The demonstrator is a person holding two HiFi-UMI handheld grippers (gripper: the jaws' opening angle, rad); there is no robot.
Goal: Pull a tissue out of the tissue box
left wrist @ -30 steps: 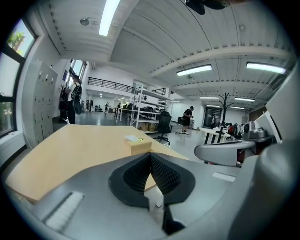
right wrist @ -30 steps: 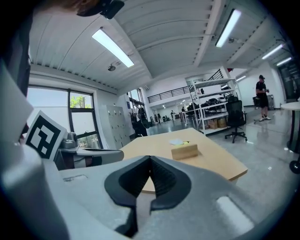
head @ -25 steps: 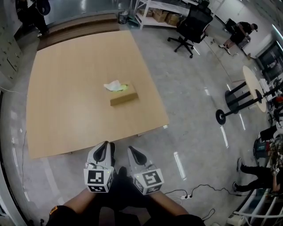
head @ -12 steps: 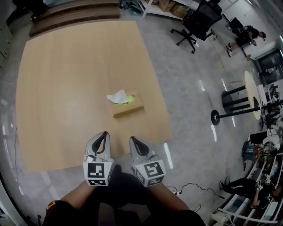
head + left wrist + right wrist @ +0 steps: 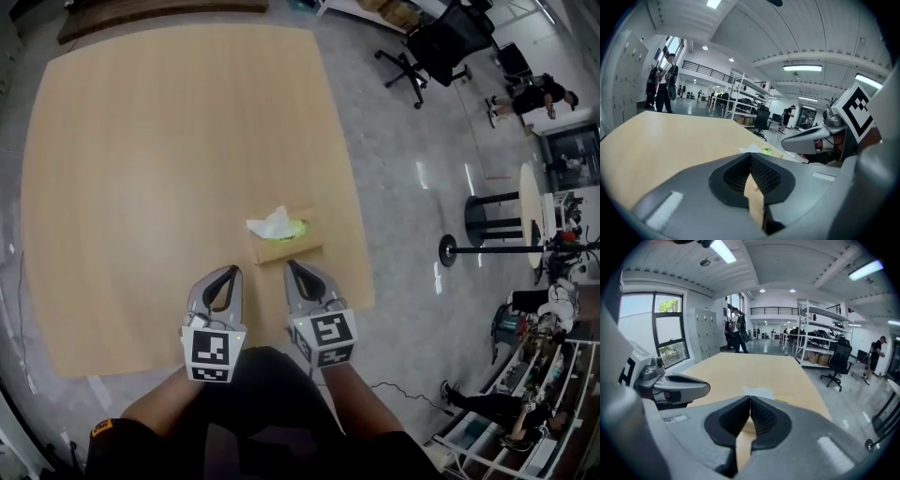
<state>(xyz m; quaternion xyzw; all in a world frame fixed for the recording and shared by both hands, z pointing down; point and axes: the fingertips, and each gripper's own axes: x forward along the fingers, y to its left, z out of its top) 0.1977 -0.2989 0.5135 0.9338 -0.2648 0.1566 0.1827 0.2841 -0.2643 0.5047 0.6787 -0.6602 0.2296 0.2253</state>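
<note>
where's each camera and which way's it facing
Head view: on the person's head, steeply down at table and tissue box; forearms, left gripper and right gripper show.
Left gripper view: on that gripper, along its shut fingers across table; right gripper at right.
Right gripper view: likewise on its gripper; left gripper at left.
Shared: tissue box.

A: What colour is the rectangular cardboard tissue box (image 5: pixel 292 249)?
B: Tan, lime-green round its slot; the crumpled paper tissue (image 5: pixel 270 223) is white
A: And the rest?
B: The square wooden table (image 5: pixel 141 187) is pale beige; the left gripper (image 5: pixel 231 272) and right gripper (image 5: pixel 290 266) are grey, black-padded, their cubes (image 5: pixel 212 353) marked in black-and-white squares
</note>
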